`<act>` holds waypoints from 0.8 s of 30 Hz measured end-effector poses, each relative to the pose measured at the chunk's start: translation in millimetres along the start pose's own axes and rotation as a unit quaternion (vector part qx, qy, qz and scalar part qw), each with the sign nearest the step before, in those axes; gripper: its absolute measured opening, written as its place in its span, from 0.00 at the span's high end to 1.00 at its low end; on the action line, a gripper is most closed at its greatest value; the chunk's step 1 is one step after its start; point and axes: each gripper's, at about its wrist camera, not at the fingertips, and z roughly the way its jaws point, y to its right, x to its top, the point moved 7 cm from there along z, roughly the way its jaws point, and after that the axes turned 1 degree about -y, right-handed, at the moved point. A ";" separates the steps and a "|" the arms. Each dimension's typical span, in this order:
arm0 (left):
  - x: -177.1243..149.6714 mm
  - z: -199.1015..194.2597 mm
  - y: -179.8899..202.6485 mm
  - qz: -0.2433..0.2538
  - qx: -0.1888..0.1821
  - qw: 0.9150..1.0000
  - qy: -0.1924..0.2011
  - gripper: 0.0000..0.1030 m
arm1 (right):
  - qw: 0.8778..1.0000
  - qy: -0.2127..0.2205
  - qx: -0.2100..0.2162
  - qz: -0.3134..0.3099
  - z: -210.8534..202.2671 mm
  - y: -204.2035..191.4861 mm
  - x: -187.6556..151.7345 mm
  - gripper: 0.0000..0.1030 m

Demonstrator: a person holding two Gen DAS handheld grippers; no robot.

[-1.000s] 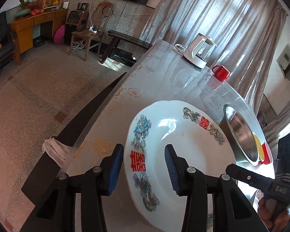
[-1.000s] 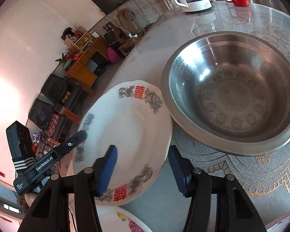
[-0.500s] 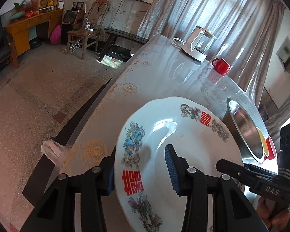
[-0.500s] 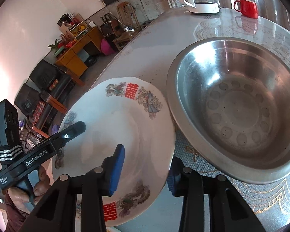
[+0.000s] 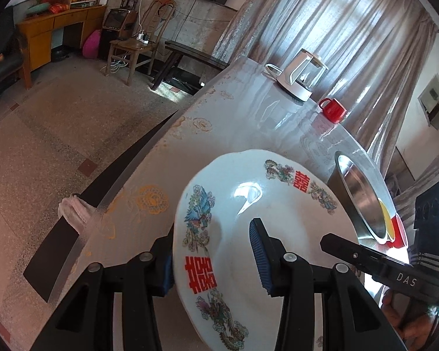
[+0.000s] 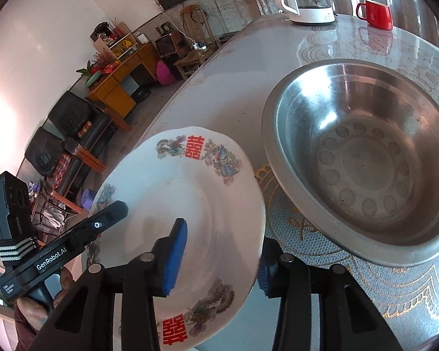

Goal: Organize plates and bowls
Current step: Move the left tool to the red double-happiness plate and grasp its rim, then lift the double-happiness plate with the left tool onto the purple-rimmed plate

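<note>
A white plate (image 5: 263, 204) with red characters and flower prints hangs tilted over the table, held from both sides. My left gripper (image 5: 210, 242) is shut on its left rim, one pad on top and the other hidden under the rim. In the right wrist view the plate (image 6: 190, 199) has its right rim between the jaws of my right gripper (image 6: 222, 234). Those jaws are opening slightly, and the pads still press the rim. A large steel basin (image 6: 365, 161) stands on the table just right of the plate.
A white kettle (image 5: 301, 79) and a red mug (image 5: 333, 109) stand at the table's far end. Yellow and red bowls (image 5: 385, 219) peek out behind the basin (image 5: 363, 193). The table edge (image 5: 149, 158) runs along the left, with a cloth (image 5: 73, 210) hanging over it.
The plate has risen and tilted off the table. Its left rim now covers my left gripper's outer pad. The right jaws closed in over the right rim.
</note>
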 end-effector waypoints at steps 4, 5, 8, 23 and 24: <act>-2.5 -6.7 3.2 0.018 0.013 1.000 0.009 0.57 | 1.000 0.001 0.008 0.003 -2.9 -0.7 -0.4 0.58; -3.7 -8.4 3.9 0.023 0.014 1.000 0.012 0.57 | 1.000 0.000 0.008 0.004 -3.1 -1.1 -1.3 0.58; -7.4 -12.8 5.6 0.031 0.014 0.999 0.019 0.58 | 1.000 0.005 0.005 -0.005 -5.9 -3.1 -4.6 0.58; -21.8 -26.8 25.5 0.087 0.015 0.995 0.055 0.59 | 0.999 -0.001 0.000 -0.040 -8.7 -7.1 -18.4 0.58; -22.5 -27.8 27.0 0.093 0.019 0.994 0.059 0.59 | 0.999 -0.006 0.002 -0.036 -6.8 -5.9 -19.9 0.58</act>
